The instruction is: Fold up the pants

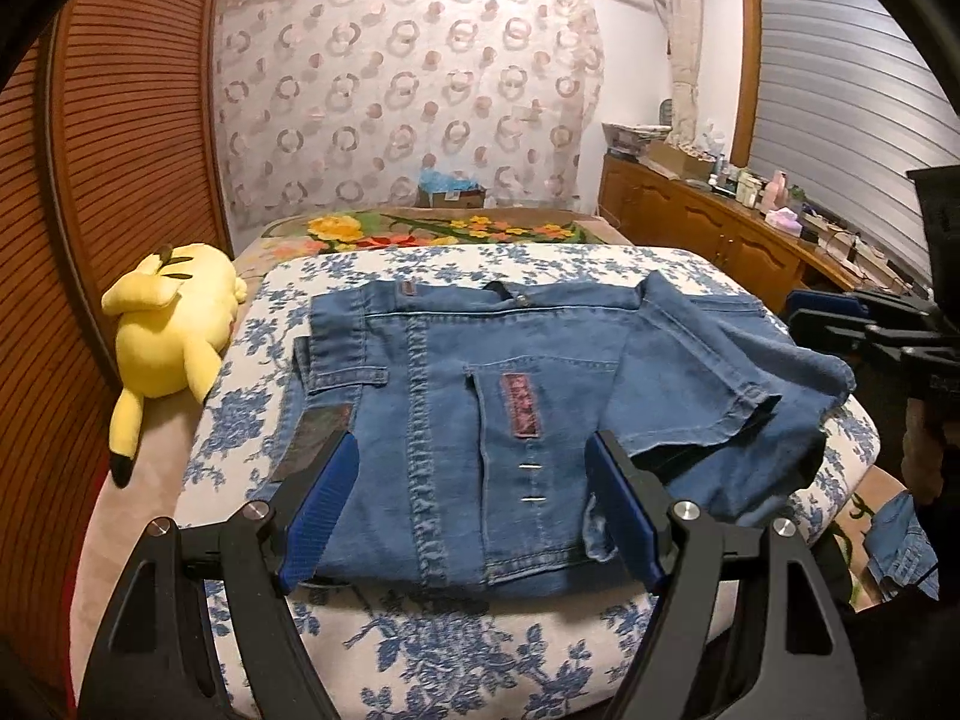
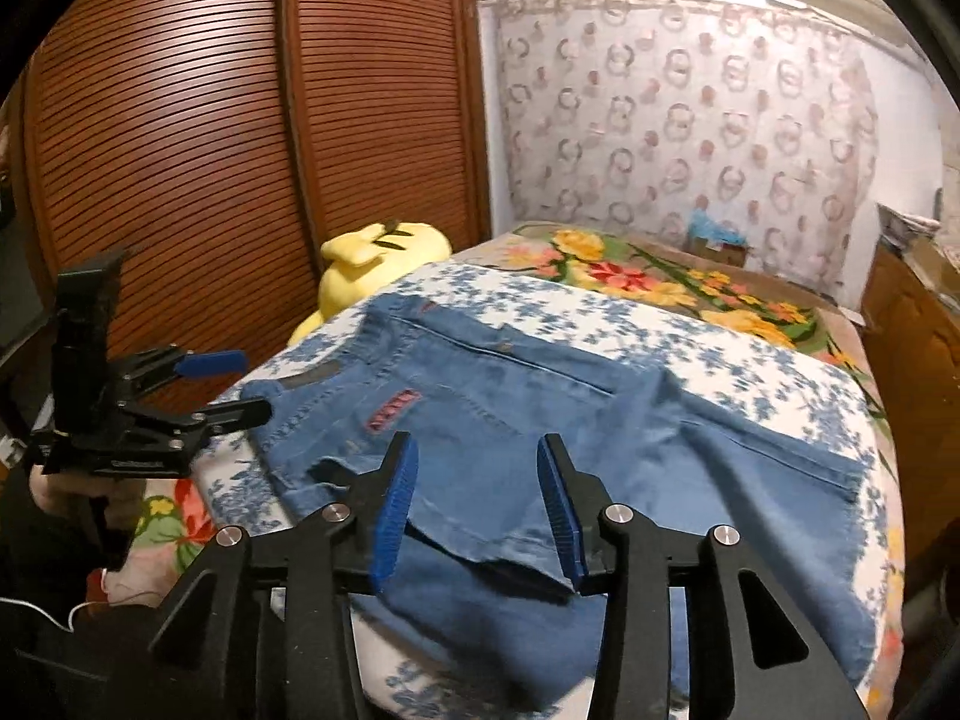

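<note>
Blue denim pants (image 1: 480, 396) lie folded in a rough rectangle on a blue-and-white floral cushion (image 1: 456, 648), waistband at the far side, leg ends flopped over on the right. My left gripper (image 1: 474, 450) is open and empty above the near edge of the pants. It also shows at the left of the right wrist view (image 2: 240, 384), open. My right gripper (image 2: 477, 456) is open and empty over the loose leg hems of the pants (image 2: 540, 432). It shows at the right edge of the left wrist view (image 1: 804, 315).
A yellow plush toy (image 1: 168, 330) lies left of the cushion against a slatted wooden wardrobe (image 2: 240, 150). A flowered bedspread (image 1: 432, 228) lies beyond. A wooden dresser (image 1: 720, 234) with clutter stands at the right. More denim (image 1: 900, 546) lies low right.
</note>
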Action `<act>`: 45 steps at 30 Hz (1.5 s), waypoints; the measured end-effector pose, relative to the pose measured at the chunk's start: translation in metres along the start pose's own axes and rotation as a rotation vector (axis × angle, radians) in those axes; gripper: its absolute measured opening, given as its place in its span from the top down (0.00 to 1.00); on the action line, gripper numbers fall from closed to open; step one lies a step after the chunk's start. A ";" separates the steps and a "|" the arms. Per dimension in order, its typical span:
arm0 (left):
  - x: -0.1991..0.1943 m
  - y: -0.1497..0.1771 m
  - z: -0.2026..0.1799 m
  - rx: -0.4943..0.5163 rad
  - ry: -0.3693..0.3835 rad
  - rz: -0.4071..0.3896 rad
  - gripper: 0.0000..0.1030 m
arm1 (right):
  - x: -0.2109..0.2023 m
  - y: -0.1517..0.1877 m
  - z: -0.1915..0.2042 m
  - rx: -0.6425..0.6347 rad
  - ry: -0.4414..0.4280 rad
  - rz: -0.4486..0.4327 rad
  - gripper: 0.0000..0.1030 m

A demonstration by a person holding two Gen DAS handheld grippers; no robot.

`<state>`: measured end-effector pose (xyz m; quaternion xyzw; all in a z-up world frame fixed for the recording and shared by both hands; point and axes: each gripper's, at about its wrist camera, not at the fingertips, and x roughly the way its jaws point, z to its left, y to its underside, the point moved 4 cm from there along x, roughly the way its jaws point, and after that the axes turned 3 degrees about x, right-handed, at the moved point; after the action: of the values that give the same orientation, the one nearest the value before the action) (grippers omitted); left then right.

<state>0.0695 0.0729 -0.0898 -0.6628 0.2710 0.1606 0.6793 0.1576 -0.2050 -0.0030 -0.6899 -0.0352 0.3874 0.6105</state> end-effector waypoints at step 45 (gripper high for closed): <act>-0.009 -0.013 -0.027 0.021 0.166 -0.028 0.93 | 0.029 -0.071 0.054 -0.003 -0.116 -0.045 0.93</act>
<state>0.0660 0.0471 -0.0731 -0.6704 0.3186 0.0929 0.6636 0.1774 -0.1279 0.0471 -0.6664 -0.0867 0.4127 0.6148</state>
